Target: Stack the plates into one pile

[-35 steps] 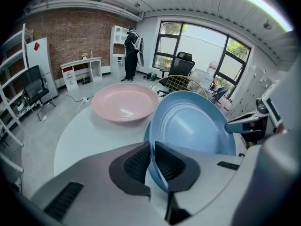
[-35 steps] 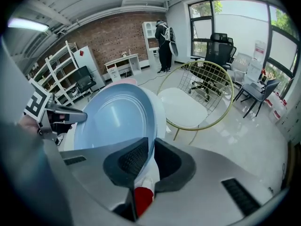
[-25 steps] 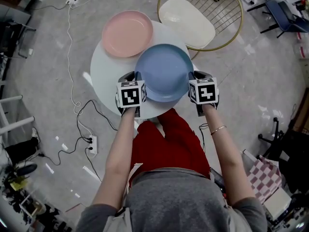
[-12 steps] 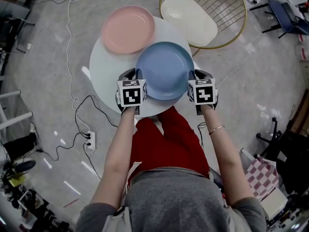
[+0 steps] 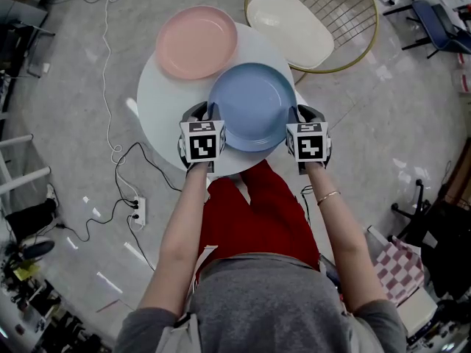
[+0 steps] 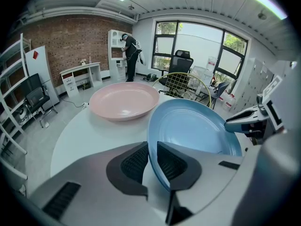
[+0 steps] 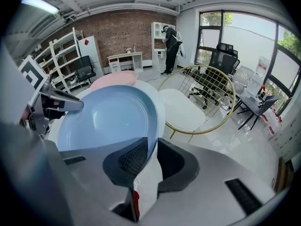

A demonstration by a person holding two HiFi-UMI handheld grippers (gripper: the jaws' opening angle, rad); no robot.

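Looking straight down on a round white table [image 5: 165,116] here, with two plates up top. Found the blue plate [image 5: 250,105] on the near right part, poking a bit past the near edge towards the red trousers [image 5: 254,212]. Flanked by a gripper on each side, one at the left rim and one at the right.

Checked the right gripper [image 7: 153,142] first: clamped on the right rim, pads pressed onto the blue edge from both faces. Not the same for the left gripper [image 6: 152,147]: just been easing its jaws apart, with the plate's left rim between them but a sliver of gap next to the outer pad, so no real squeeze there. Can't tell if the plate sits flat on the table or hangs a touch above it.

Over at the far left of the table, spotted the pink plate [image 5: 196,41], right way up and just beside the blue one. No pile yet, just the two plates side by side.

Beyond the table at the far right, also noticed a cream oval seat [image 5: 288,26] inside a gold wire frame [image 5: 346,13]. Down on the grey floor to the left, a power strip [image 5: 140,210] with cables trailing off. Way back in both gripper views, a person [image 6: 129,55] standing at a white shelf [image 6: 115,46] by the brick wall
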